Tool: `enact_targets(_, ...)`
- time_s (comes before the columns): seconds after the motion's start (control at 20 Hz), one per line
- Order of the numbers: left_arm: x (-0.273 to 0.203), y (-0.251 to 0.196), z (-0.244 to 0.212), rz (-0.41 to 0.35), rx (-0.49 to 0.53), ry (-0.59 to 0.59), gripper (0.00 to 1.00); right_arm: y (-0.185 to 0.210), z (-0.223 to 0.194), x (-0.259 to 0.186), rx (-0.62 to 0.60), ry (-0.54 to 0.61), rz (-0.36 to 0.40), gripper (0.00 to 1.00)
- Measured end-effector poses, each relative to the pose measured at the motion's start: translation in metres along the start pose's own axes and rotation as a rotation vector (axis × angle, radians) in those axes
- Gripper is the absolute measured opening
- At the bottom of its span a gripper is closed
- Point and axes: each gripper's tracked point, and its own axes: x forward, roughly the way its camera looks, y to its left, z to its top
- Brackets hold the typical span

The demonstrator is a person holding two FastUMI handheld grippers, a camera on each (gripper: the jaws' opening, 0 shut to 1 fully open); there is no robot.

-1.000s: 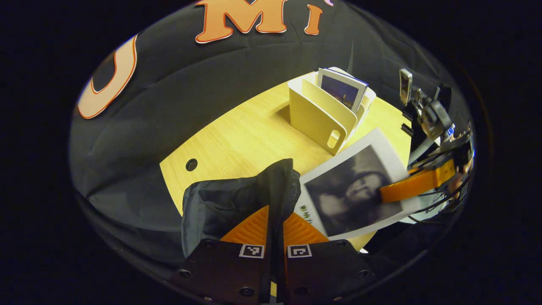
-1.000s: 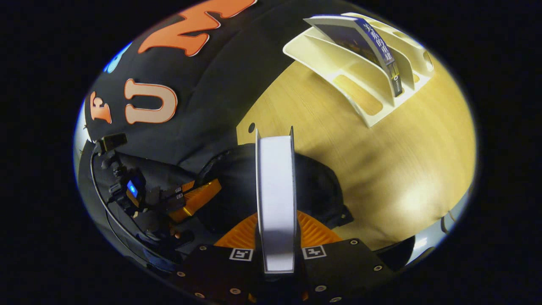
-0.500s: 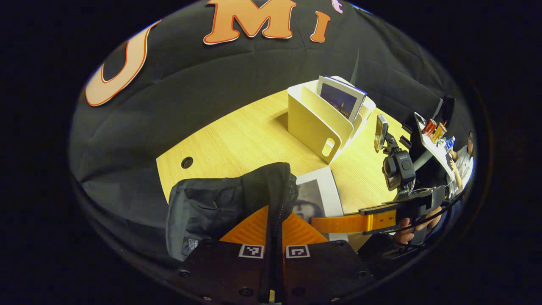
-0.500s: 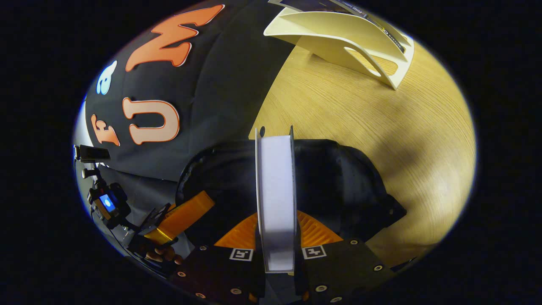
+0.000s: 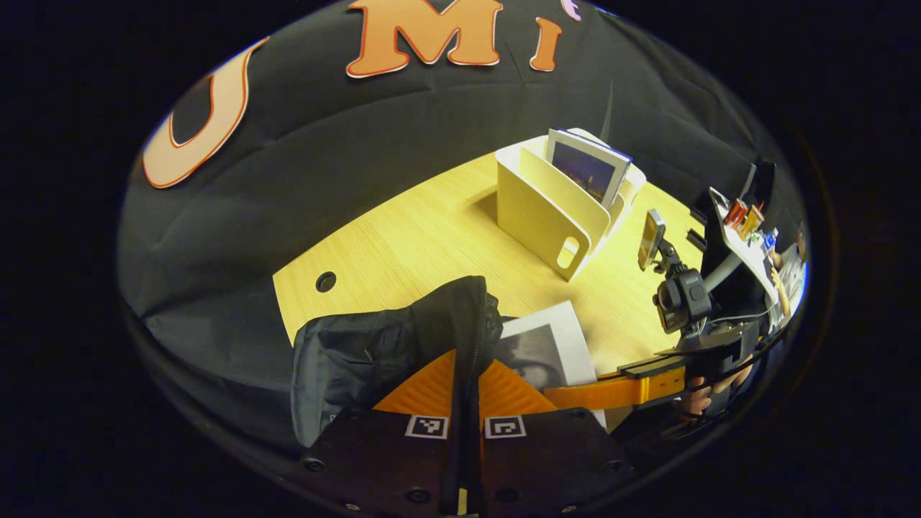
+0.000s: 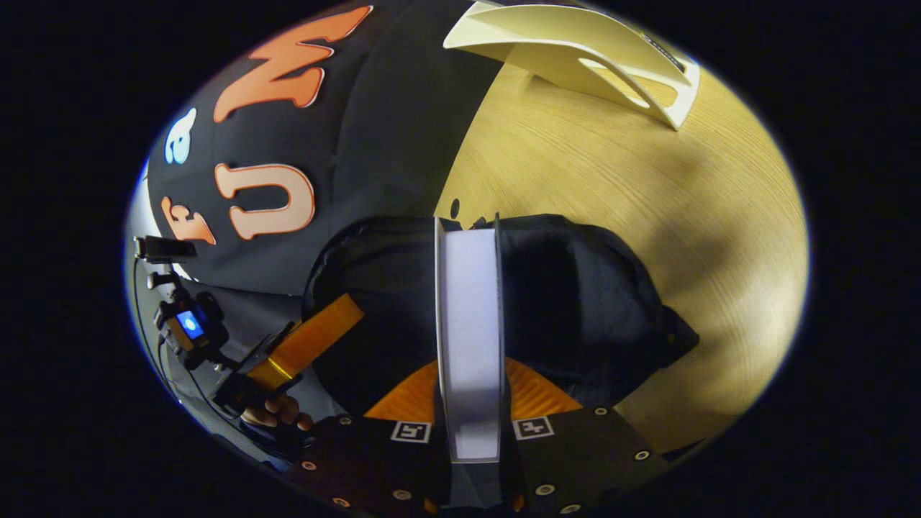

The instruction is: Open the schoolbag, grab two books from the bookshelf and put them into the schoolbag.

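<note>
Now: left gripper (image 5: 468, 374) pinching schoolbag (image 5: 374, 345) edge; right gripper (image 6: 468, 381) clamping one book (image 6: 469, 324); one in bookshelf (image 5: 554, 208).

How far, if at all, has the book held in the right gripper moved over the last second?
Yes. In the left gripper view the book has swung away from the bookshelf and sunk toward the schoolbag, where less of its cover shows.

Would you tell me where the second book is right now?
In the left gripper view, it stands in the bookshelf at the table's far right: book.
</note>
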Motion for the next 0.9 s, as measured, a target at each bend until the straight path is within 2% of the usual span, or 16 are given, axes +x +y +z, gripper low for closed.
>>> enact_targets(0.1, 0.001, 0.0, -0.004, -0.004, 0.003, 0.011, 0.04, 0.0, 0.0, 0.001, 0.02, -0.003, 0.011, 0.27)
enact_targets(0.2, 0.002, -0.011, -0.004, -0.036, 0.003, 0.014, 0.05, 0.001, -0.002, 0.005, -0.009, -0.005, 0.031, 0.26)
enact_targets(0.5, 0.008, -0.035, -0.003, -0.071, 0.058, 0.036, 0.05, 0.002, -0.007, 0.034, -0.018, 0.0, 0.059, 0.26)
enact_targets(0.65, 0.012, -0.048, -0.005, -0.091, 0.076, 0.046, 0.05, -0.007, -0.004, 0.049, -0.02, -0.009, 0.032, 0.26)
enact_targets(0.8, 0.017, -0.041, -0.005, -0.075, 0.058, 0.048, 0.05, -0.011, -0.001, 0.055, 0.006, -0.005, 0.012, 0.28)
enact_targets(0.9, 0.017, -0.034, -0.005, -0.065, 0.035, 0.05, 0.04, -0.024, -0.007, 0.053, 0.031, 0.045, -0.07, 0.34)
